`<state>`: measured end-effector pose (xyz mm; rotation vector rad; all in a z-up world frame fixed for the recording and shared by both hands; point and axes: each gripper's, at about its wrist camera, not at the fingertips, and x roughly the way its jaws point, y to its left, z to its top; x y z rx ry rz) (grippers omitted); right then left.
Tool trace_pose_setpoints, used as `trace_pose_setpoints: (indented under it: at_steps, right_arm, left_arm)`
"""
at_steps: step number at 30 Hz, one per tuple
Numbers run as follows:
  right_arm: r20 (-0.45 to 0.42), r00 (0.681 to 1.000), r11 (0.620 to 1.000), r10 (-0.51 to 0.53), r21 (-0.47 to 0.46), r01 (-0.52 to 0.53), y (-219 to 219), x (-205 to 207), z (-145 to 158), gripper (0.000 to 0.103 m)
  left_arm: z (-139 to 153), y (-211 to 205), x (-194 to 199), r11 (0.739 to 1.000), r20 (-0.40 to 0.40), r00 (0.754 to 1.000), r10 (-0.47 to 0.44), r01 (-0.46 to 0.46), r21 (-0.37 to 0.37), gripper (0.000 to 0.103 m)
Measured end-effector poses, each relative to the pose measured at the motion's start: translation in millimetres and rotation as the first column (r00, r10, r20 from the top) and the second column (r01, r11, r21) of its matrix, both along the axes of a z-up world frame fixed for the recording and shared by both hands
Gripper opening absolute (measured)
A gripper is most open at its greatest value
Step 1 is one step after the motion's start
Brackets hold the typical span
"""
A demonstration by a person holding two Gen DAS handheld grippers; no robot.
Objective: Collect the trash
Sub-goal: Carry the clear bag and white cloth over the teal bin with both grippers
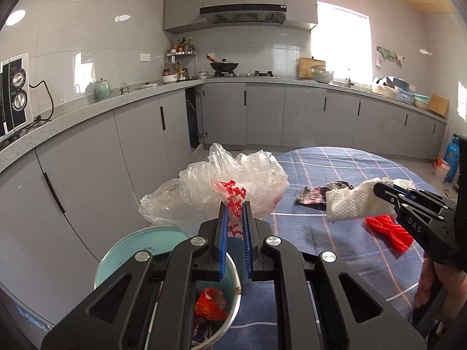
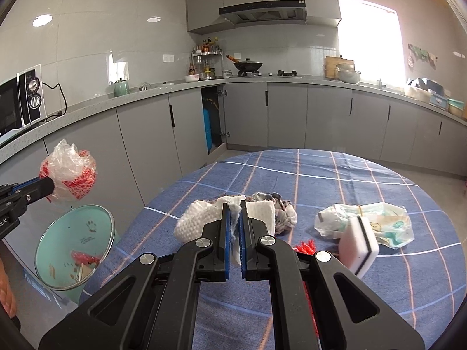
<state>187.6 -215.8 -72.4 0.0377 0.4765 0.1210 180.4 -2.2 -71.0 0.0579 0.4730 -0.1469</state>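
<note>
The left gripper [image 1: 234, 207] has its blue pads nearly together, pinching a crumpled clear plastic bag [image 1: 221, 186] with red print. The bag hangs in the air off the left edge of the table [image 2: 350, 175], above a pale green trash bin [image 2: 73, 248] that stands on the floor just beside that edge. Inside the bin lie a red wrapper [image 1: 210, 306] and other scraps.

The right gripper [image 2: 234, 210] is closed to a narrow gap on a white paper towel [image 2: 198, 218], which bulges out on both sides of the fingers. The left wrist view shows the towel lifted clear of the checked blue tablecloth [image 1: 335, 175].

Still on the table: a crumpled dark patterned wrapper [image 1: 313, 194] near the middle, just behind the towel; a piece of red netting [image 1: 388, 232] under the right gripper, toward the near edge; a clear bag with green print [image 2: 388, 221] toward the right side; and a pink and white sponge [image 2: 359, 248] with a dark stripe, touching that bag on its near side.

Grey cabinets [image 2: 146, 145] and a counter [image 2: 116, 102] run along the walls behind the table.
</note>
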Motion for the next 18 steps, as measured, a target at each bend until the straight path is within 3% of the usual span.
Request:
trace_pose_setpoints:
  at_steps: [18]
  right_arm:
    - [0.013,0.999,0.999,0.049,-0.025,-0.048,36,12,4,0.006]
  left_arm:
    - [2,36,-6,0.994,-0.006,0.994,0.106,-0.106,-0.008,0.01]
